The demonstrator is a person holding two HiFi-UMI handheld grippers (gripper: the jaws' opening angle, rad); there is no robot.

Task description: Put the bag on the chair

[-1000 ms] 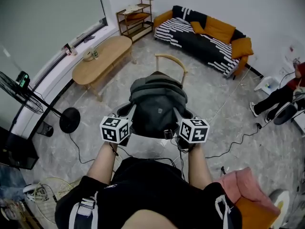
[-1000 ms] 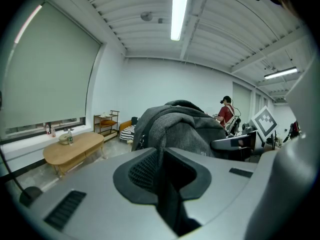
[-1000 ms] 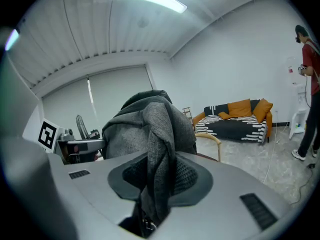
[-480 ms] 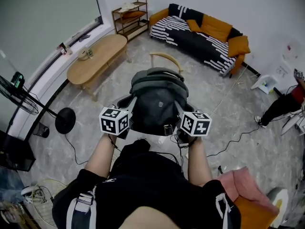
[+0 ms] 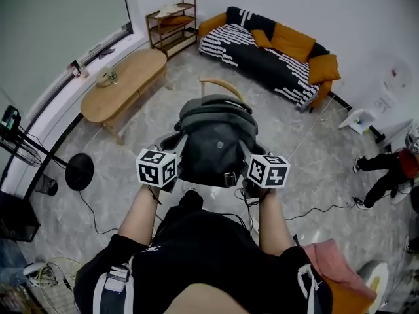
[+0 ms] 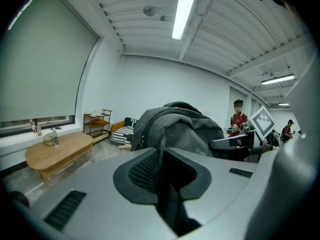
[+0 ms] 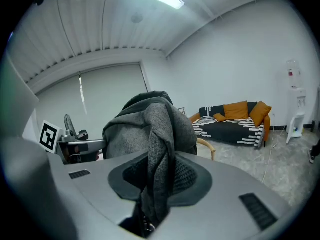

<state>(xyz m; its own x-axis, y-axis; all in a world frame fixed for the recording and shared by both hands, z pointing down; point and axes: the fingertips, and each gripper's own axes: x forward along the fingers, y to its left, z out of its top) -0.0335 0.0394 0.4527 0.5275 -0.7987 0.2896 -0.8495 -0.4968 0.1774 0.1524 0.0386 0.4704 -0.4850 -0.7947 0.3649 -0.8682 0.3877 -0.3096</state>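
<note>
A dark grey backpack [image 5: 216, 142] hangs between my two grippers, in front of my body. My left gripper [image 5: 171, 152] is shut on a fold of the bag's fabric [image 6: 167, 194] at its left side. My right gripper [image 5: 252, 157] is shut on a grey strap [image 7: 156, 179] at its right side. The bag's bulk fills the middle of the left gripper view [image 6: 180, 126] and the right gripper view [image 7: 150, 119]. The wooden chair [image 5: 221, 84] stands just beyond the bag; only its curved backrest shows, also in the right gripper view [image 7: 206, 145]. Its seat is hidden under the bag.
A long wooden coffee table [image 5: 121, 87] stands at the left, a striped and orange sofa [image 5: 275, 51] at the back, a small shelf [image 5: 171, 21] beside it. A fan base [image 5: 77, 172] and cables lie on the floor at the left. A seated person [image 5: 393, 165] is far right.
The bag and both grippers have moved forward, closer to the chair, and the bag covers more of it. Both grips on the bag are unchanged. The person at the right has shifted towards the edge.
</note>
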